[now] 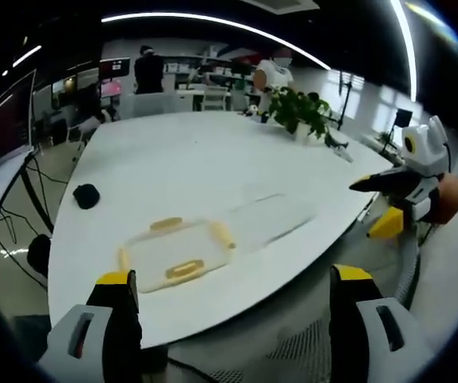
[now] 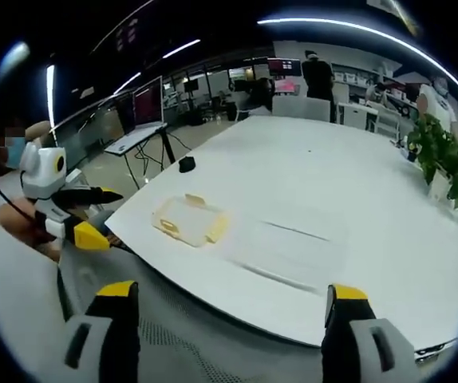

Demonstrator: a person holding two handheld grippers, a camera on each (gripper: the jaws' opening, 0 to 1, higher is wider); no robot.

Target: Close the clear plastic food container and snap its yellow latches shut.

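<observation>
Two grippers [image 1: 227,299] [image 2: 229,315] gape empty; container [image 1: 177,250] lies flat, lid [image 1: 273,215] beside.

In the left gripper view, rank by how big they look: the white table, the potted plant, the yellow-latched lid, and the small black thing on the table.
1. White table
2. Yellow-latched lid
3. Potted plant, which stands farther from the camera, so its rank against the lid is unsure
4. Small black thing
</observation>
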